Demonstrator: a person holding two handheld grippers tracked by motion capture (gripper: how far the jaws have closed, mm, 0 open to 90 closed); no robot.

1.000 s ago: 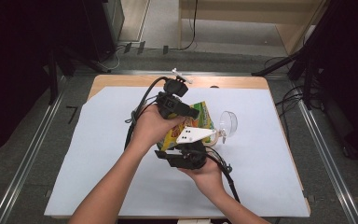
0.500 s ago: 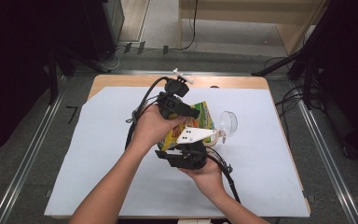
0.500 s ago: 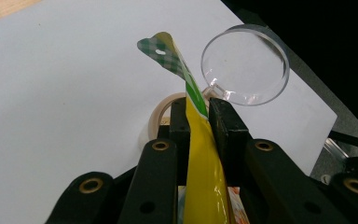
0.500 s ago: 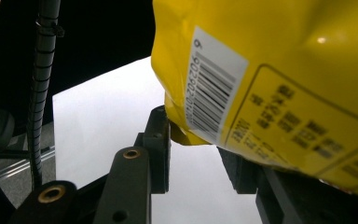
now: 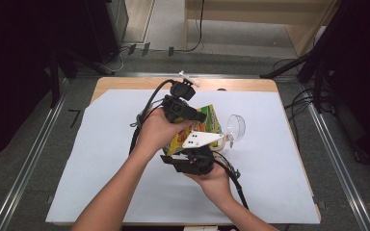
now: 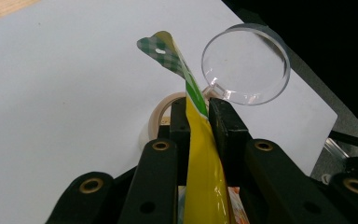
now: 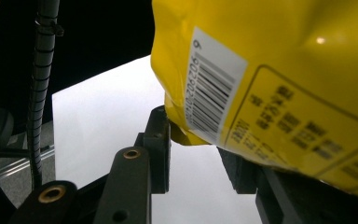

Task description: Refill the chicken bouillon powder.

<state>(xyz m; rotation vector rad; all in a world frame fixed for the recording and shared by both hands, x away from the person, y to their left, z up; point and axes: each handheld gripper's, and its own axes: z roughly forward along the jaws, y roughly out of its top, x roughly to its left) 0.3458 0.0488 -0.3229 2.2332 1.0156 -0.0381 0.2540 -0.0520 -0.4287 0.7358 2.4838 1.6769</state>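
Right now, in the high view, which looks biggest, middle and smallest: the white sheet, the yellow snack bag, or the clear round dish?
1. White sheet, by far the biggest.
2. Yellow snack bag, partly hidden by the hands and grippers, but clearly next.
3. Clear round dish, smallest.

The yellow packet (image 6: 204, 163) has a green-and-white checked top and a white barcode label.
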